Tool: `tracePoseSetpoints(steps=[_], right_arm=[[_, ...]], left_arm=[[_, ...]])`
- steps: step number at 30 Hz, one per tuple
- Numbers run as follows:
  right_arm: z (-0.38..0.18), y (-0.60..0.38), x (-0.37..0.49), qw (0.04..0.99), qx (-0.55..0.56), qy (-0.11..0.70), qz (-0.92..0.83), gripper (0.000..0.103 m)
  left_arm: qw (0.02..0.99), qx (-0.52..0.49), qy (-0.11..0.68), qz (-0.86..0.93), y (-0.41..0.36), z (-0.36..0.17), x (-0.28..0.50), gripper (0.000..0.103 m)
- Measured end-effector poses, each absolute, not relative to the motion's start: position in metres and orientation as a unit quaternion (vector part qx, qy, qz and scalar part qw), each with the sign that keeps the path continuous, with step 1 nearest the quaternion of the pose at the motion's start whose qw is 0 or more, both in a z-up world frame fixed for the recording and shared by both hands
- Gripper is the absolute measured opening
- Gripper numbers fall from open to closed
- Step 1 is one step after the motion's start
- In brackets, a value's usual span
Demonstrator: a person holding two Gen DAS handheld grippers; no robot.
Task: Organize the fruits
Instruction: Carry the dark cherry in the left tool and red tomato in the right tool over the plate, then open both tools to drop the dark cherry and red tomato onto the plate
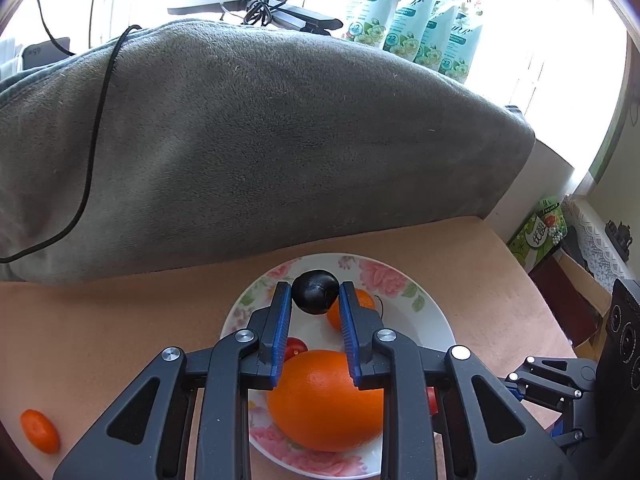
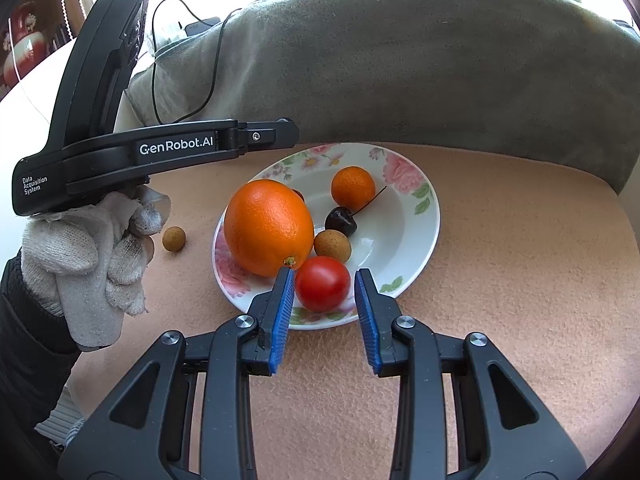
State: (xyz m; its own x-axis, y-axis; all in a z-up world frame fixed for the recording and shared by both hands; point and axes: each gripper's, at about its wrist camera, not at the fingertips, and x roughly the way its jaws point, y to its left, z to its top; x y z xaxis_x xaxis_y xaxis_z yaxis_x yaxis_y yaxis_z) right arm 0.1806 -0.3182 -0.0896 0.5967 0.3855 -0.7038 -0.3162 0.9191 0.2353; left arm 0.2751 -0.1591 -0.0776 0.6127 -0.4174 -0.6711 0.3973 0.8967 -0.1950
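Observation:
A white floral plate (image 2: 416,216) sits on the tan cloth. On it lie a big orange (image 2: 268,227), a small tangerine (image 2: 353,188), a dark cherry (image 2: 341,221) with a stem, a brown longan (image 2: 332,245) and a red tomato (image 2: 322,284). My right gripper (image 2: 325,280) is open at the plate's near rim, its fingers either side of the tomato. In the left wrist view my left gripper (image 1: 314,294) hangs over the plate (image 1: 432,312), above the orange (image 1: 325,400), with the dark cherry (image 1: 315,291) between its fingertips; whether it grips it is unclear.
A second longan (image 2: 174,238) lies on the cloth left of the plate. A small orange fruit (image 1: 40,431) lies at the cloth's far left. A grey blanket (image 1: 256,148) rises behind the plate. Detergent pouches (image 1: 420,20) stand beyond it.

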Motion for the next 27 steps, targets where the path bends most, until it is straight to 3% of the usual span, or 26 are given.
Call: tracePoseSetpoints(steps=[4, 7, 8, 10, 12, 15, 17, 27], right_arm=[[-0.088, -0.318, 0.180, 0.894, 0.042, 0.401, 0.197, 0.033], [-0.087, -0.317, 0.179, 0.896, 0.041, 0.398, 0.195, 0.054], [-0.086, -0.317, 0.178, 0.897, 0.041, 0.395, 0.194, 0.059], [-0.084, -0.316, 0.176, 0.898, 0.040, 0.393, 0.195, 0.059], [-0.083, -0.315, 0.175, 0.898, 0.039, 0.392, 0.195, 0.061], [-0.081, -0.314, 0.173, 0.900, 0.036, 0.388, 0.194, 0.075], [-0.080, -0.314, 0.171, 0.902, 0.037, 0.384, 0.193, 0.079], [-0.077, -0.315, 0.170, 0.904, 0.041, 0.381, 0.188, 0.087]], left_arm=[[0.899, -0.016, 0.375, -0.226, -0.158, -0.076, 0.275, 0.023], [0.899, -0.015, 0.374, -0.226, -0.158, -0.076, 0.274, 0.028], [0.900, -0.015, 0.373, -0.227, -0.158, -0.075, 0.273, 0.032], [0.901, -0.015, 0.369, -0.226, -0.157, -0.073, 0.273, 0.038], [0.903, -0.018, 0.367, -0.222, -0.156, -0.072, 0.272, 0.054], [0.905, -0.023, 0.366, -0.214, -0.154, -0.069, 0.272, 0.064], [0.906, -0.019, 0.368, -0.209, -0.154, -0.068, 0.272, 0.068], [0.908, -0.008, 0.365, -0.206, -0.157, -0.065, 0.267, 0.071]])
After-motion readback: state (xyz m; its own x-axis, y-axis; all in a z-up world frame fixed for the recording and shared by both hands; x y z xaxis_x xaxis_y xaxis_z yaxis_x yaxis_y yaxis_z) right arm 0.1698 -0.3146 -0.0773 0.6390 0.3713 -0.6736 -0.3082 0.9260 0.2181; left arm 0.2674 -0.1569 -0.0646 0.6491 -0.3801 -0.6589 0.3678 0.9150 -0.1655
